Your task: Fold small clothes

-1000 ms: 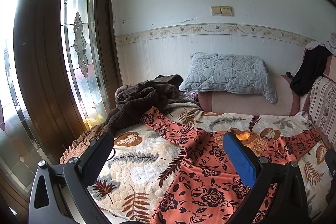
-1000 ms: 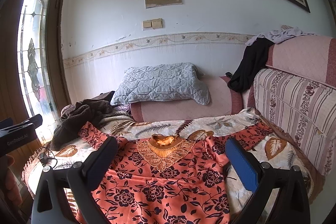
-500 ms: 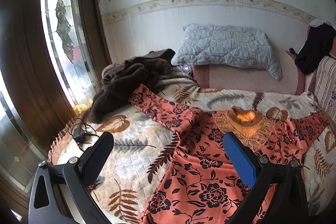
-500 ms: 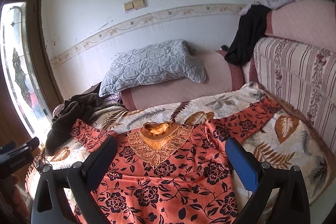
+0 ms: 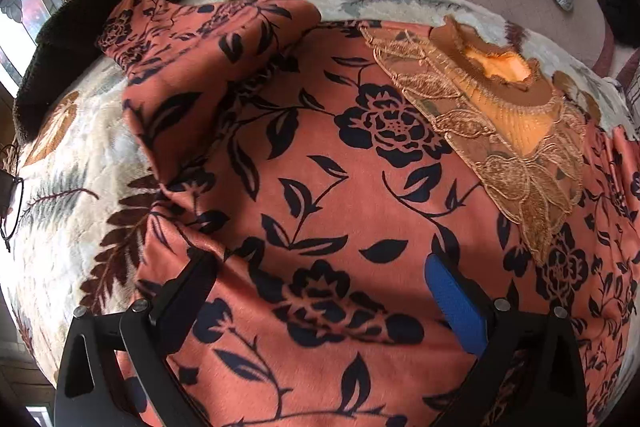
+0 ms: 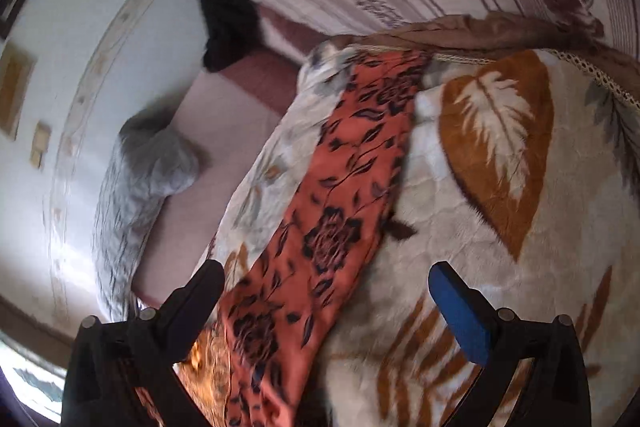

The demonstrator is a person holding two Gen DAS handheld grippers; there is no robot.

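On the leaf-patterned blanket (image 5: 60, 227) the orange top with black flowers (image 5: 340, 187) is spread flat. Both the left gripper (image 5: 320, 279) and the right gripper (image 6: 326, 283) are held wide open above it, holding nothing.

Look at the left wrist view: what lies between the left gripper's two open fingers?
Only the orange floral garment: its black-flowered cloth fills the gap of the left gripper. The left wrist view shows this; nothing else lies there.
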